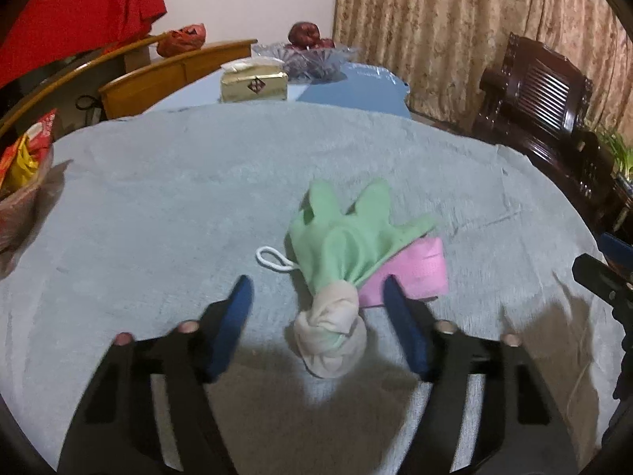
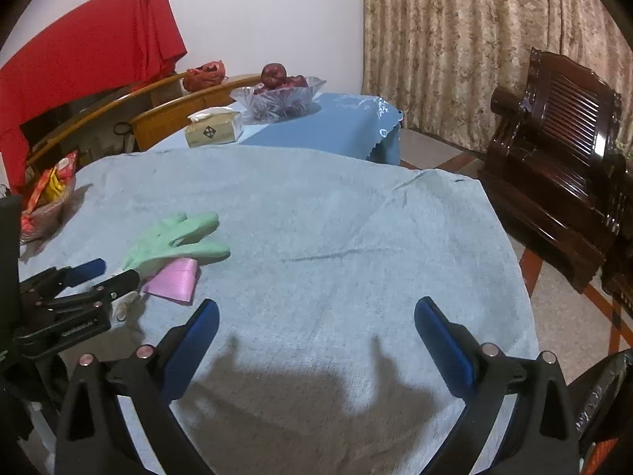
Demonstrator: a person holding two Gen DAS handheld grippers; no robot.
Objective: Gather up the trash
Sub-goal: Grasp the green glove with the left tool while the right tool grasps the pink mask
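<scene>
A green glove (image 1: pixel 348 233) with a knotted beige cuff (image 1: pixel 330 334) and a white loop (image 1: pixel 273 259) lies on the grey table cloth (image 1: pixel 178 206), over a pink roll (image 1: pixel 415 273). My left gripper (image 1: pixel 318 289) is open, its blue pads on either side of the beige cuff, not touching. In the right wrist view the glove (image 2: pixel 178 241) and pink roll (image 2: pixel 174 281) lie at left, with the left gripper (image 2: pixel 107 273) beside them. My right gripper (image 2: pixel 316 312) is open and empty over bare cloth.
A bag of red and yellow wrappers (image 1: pixel 23 182) sits at the table's left edge. A tissue box (image 1: pixel 253 83) and a glass fruit bowl (image 1: pixel 308 59) stand at the back. A dark wooden armchair (image 2: pixel 554 150) stands right. A black bag (image 2: pixel 605 392) shows at lower right.
</scene>
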